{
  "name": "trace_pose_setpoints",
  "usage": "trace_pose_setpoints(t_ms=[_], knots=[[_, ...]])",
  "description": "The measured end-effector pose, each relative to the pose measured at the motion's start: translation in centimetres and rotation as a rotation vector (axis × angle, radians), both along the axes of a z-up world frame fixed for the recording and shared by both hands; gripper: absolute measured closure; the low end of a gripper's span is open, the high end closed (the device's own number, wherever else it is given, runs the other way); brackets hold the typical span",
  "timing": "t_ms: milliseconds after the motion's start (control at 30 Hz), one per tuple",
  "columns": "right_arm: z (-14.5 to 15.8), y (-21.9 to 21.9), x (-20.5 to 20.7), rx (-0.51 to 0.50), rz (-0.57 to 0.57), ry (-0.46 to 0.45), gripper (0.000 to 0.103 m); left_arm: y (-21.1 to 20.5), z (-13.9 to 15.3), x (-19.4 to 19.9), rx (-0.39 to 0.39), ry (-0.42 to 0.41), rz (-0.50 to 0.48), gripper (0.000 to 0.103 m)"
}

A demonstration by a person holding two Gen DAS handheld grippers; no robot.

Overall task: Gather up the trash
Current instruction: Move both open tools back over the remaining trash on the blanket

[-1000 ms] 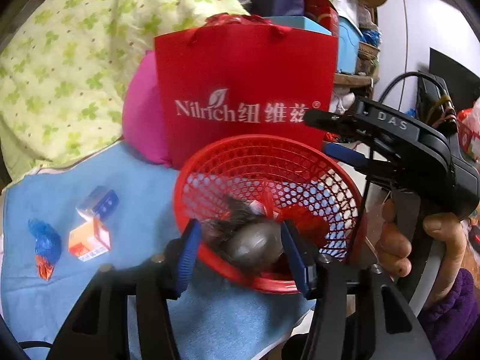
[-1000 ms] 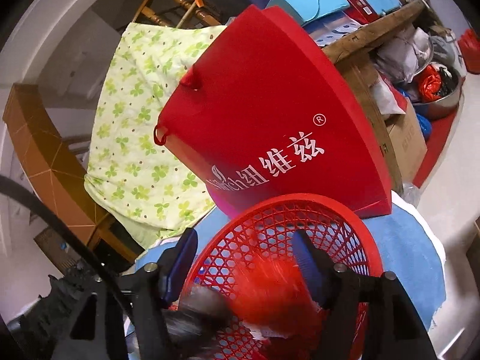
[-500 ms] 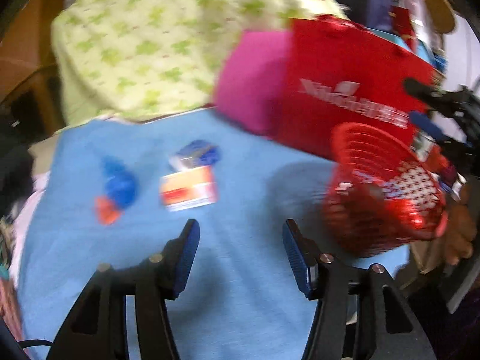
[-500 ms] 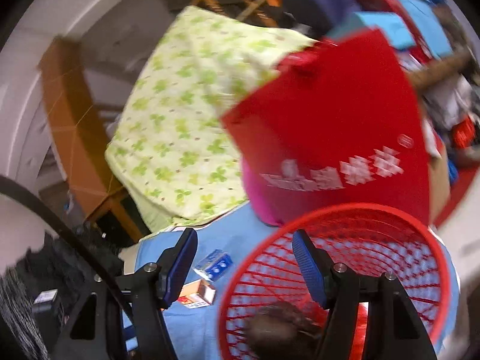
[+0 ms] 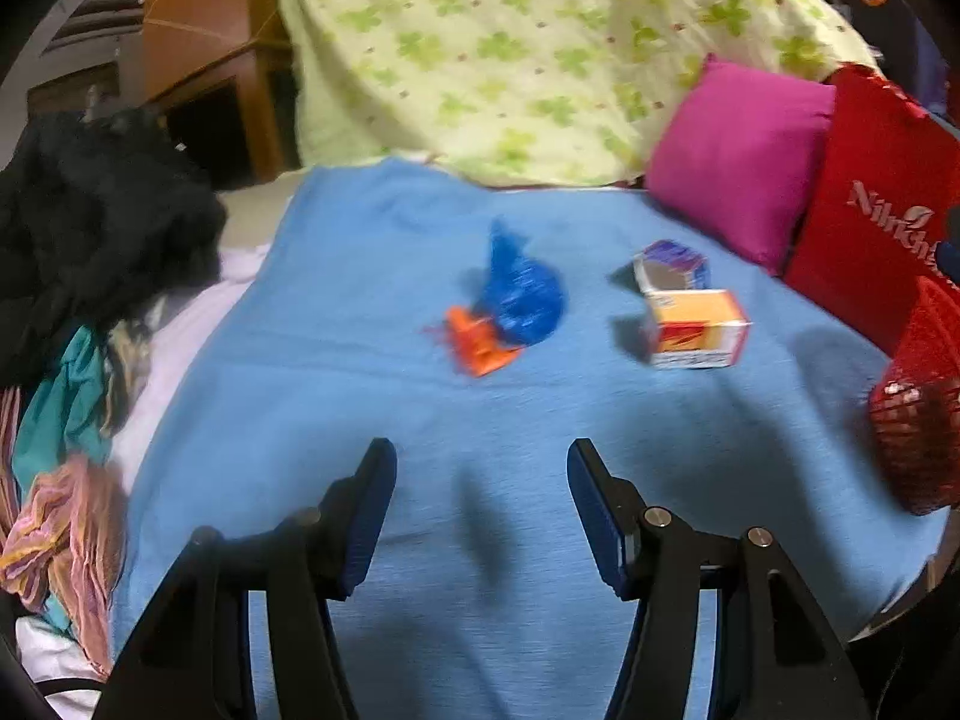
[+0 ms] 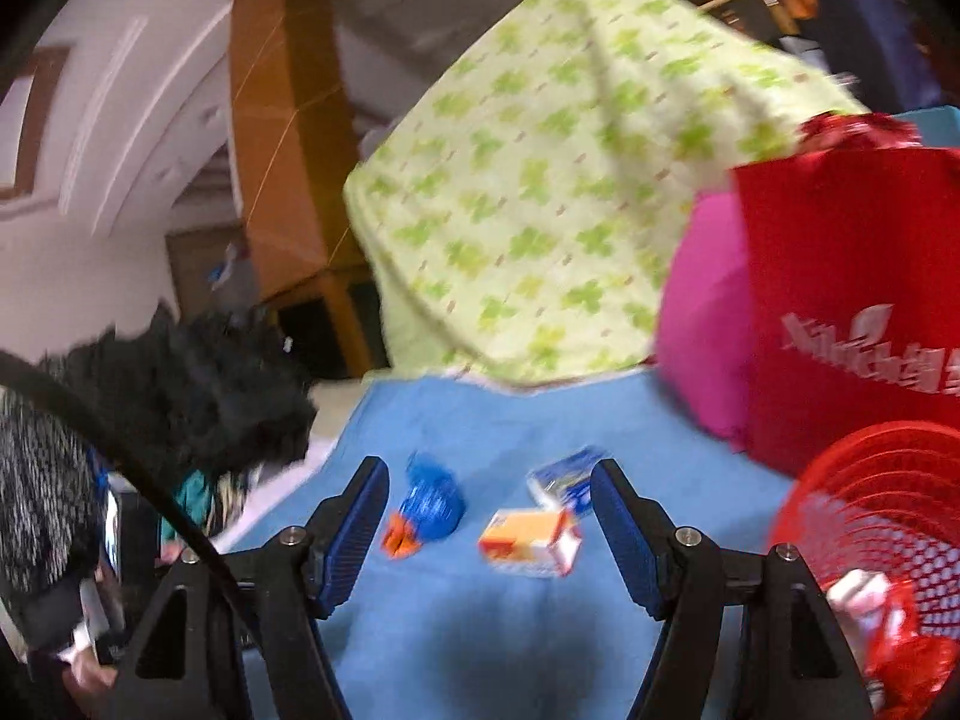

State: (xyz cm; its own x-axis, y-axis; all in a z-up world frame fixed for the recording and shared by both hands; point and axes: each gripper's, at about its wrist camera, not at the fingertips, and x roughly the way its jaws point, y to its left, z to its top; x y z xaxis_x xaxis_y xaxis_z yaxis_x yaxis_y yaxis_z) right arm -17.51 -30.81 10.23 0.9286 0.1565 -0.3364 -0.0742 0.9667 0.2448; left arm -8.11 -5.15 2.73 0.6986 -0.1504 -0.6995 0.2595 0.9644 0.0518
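Observation:
On the blue cloth [image 5: 372, 396] lie a crumpled blue and orange wrapper [image 5: 510, 306], an orange and white carton [image 5: 696, 327] and a blue and white carton [image 5: 672, 264] behind it. My left gripper [image 5: 480, 516] hovers open and empty above the cloth, short of the wrapper. My right gripper [image 6: 489, 516] is empty and its jaws are opening; the wrapper [image 6: 429, 507] and the orange carton [image 6: 531, 540] show beyond its fingers. The red mesh basket [image 6: 870, 540] with trash in it stands at the right, also at the right edge [image 5: 918, 420] of the left wrist view.
A red paper bag [image 5: 882, 222] and a magenta cushion [image 5: 738, 150] stand behind the cartons. A green-patterned quilt [image 5: 528, 54] is piled at the back. Dark and coloured clothes [image 5: 90, 240] heap at the cloth's left edge. A wooden cabinet [image 6: 282, 138] stands beyond.
Both grippers swung left, away from the basket, which slid to the right edge of each view. The wrapper and cartons now lie ahead of them. The right jaws stand wider.

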Motion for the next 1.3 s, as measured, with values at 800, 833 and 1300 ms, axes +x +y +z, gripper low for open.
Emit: trace_pose_setpoints(t_ms=[800,833,1300], knots=[[-10.7,4.5,8.8,-0.168,-0.022,0.379,0.030,3.9,-3.3,3.6,0.004,0.007,0.091,0.043],[-11.4,3.9,9.0,-0.195,-0.050,0.375,0.030,3.7,-3.3,3.4,0.025,-0.006,0.072,0.043],[-14.8,-0.3,11.3,-0.186,-0.224,0.497,0.030,1.8,-3.7,0.9,0.064,-0.030,-0.064,0.043]])
